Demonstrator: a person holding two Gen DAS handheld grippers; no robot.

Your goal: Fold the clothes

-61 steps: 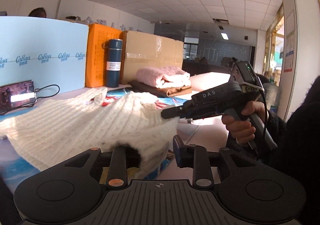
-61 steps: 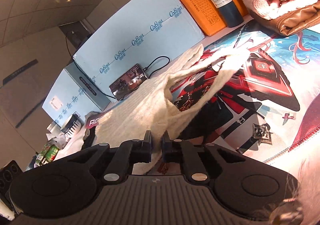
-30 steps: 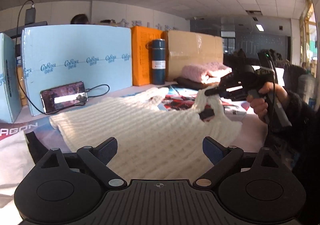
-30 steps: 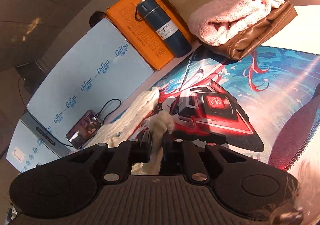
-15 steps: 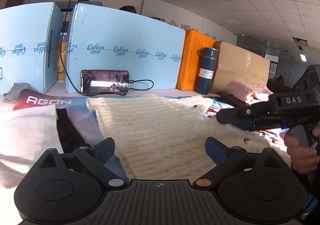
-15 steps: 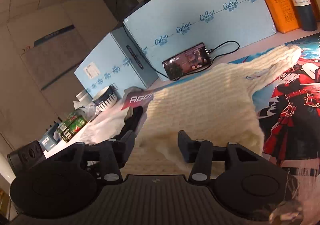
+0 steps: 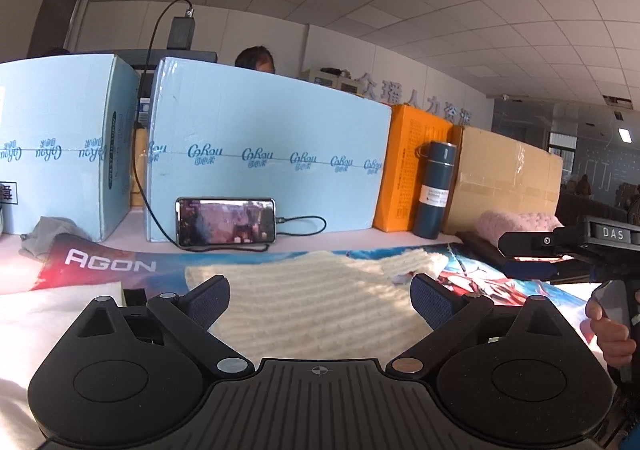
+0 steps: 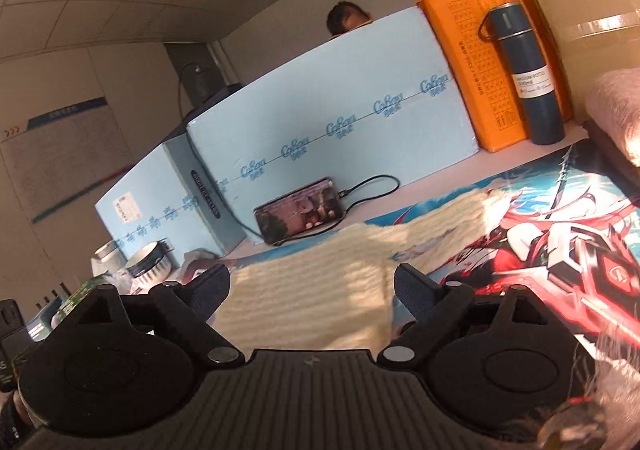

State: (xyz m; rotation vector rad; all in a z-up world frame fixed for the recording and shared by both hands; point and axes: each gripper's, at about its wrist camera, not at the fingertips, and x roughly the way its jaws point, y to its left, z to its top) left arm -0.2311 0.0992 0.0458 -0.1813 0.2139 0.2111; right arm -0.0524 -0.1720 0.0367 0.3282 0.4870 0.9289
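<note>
A cream knitted sweater (image 7: 316, 302) lies flat on the printed desk mat (image 7: 108, 266); it also shows in the right wrist view (image 8: 320, 290), with one sleeve (image 8: 452, 217) stretched toward the right. My left gripper (image 7: 319, 300) is open and empty just above the sweater's near part. My right gripper (image 8: 311, 292) is open and empty over the sweater too. The right gripper also shows from the side in the left wrist view (image 7: 532, 250), at the right, clear of the cloth.
A phone (image 7: 226, 221) on a cable leans on pale blue boxes (image 7: 260, 153) at the back. An orange box (image 7: 416, 165), a blue flask (image 7: 434, 189), a cardboard box (image 7: 504, 177) and a pink folded garment (image 7: 516, 221) stand right. White cloth (image 7: 44, 314) lies left.
Both grippers let go of the sweater and opened wide. The sweater, held up two seconds ago, now lies flat on the mat. Both views swung left toward the blue boxes.
</note>
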